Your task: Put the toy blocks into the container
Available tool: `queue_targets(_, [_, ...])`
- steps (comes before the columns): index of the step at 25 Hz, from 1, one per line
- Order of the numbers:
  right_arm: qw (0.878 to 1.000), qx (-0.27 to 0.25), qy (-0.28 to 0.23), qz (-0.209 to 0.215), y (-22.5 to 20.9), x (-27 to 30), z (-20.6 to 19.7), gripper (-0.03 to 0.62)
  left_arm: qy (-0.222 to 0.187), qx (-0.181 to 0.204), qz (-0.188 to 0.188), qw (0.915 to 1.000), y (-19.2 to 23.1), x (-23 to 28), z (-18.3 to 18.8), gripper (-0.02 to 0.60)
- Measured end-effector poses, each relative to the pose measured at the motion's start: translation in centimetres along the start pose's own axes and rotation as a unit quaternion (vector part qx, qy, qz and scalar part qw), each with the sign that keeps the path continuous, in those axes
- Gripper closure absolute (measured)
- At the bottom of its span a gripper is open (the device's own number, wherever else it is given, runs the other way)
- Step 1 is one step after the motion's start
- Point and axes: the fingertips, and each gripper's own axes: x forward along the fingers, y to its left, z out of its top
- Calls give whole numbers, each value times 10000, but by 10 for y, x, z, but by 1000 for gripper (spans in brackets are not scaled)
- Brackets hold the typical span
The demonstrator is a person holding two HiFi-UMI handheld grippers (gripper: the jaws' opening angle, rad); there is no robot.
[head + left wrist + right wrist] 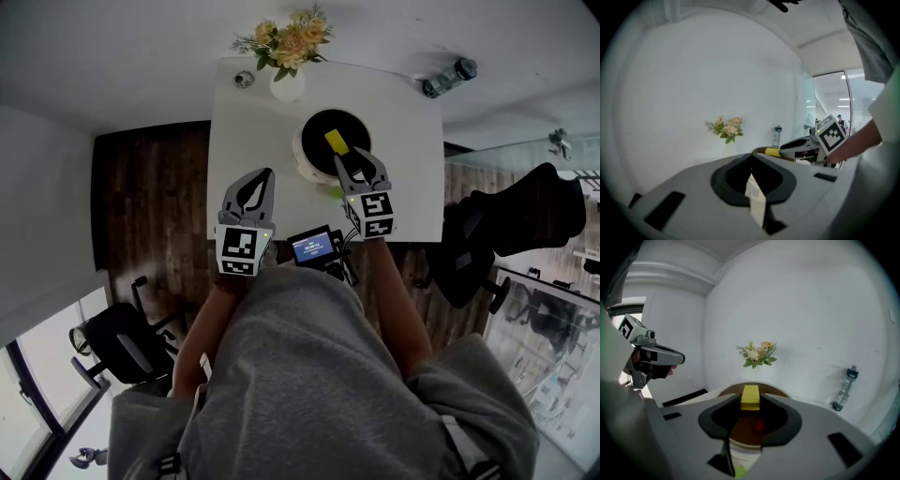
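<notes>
Head view: the right gripper [354, 161] pinches a yellow block [335, 142] over the container [300, 155] on the table [244, 122]. The left gripper [265, 178] hangs well left of the container.

Left gripper view: jaws pressed together, nothing between them.

Right gripper view: jaws clamp the yellow block above the container. A red block [759, 426] lies inside.

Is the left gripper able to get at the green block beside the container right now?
Probably not cleanly. The green block lies under the right gripper, which holds the yellow block over the container. The left gripper, jaws shut, would likely collide with it.
</notes>
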Motion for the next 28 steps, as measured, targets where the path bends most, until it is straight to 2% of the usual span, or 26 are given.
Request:
queue_targets(10, [9998, 29, 177, 64, 6, 5, -8, 465, 7, -36, 54, 10000, 7, -1, 0, 574])
queue_targets(19, [9999, 67, -45, -147, -5, -1, 4, 465, 34, -24, 2, 10000, 8, 3, -1, 574])
queue_targets(23, [9978, 147, -291, -575, -30, -20, 9, 469, 73, 0, -40, 10000, 6, 4, -2, 574])
queue_targets(28, [9862, 478, -272, -1564, -81, -54, -16, 473, 134, 18, -70, 9999, 5, 6, -6, 574])
